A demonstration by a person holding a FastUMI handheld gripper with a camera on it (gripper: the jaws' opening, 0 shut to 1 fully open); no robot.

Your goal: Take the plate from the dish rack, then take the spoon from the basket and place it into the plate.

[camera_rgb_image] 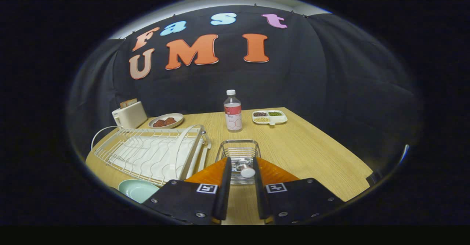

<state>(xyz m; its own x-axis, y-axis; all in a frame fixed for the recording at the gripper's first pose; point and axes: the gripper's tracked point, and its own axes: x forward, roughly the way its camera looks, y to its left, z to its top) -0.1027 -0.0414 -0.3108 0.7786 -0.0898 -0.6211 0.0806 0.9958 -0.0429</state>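
The tongs (240,171) reach over the wire basket (239,151), spread around the spoon's white handle (247,172) (not pinching yet); the pale green plate (137,190) waits beside the dish rack (150,153).

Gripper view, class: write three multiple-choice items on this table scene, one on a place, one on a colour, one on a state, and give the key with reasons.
1. Where does the water bottle stand?
A. inside the dish rack
B. on the table beyond the wire basket
C. on the toaster

2. What colour is the plate near the dish rack?
A. pale green
B. red
C. black

3. How do the fingers of the hand-held gripper stand?
A. pressed on the bottle
B. apart, either side of a white-tipped spoon handle
C. shut tight with nothing between them

Key: 1 B, the bottle stands on bare wood past the wire basket; 2 A, the plate lies on the table in front of the rack, mint in tone; 3 B, a gap shows beside the spoon, so a grip is not certain.
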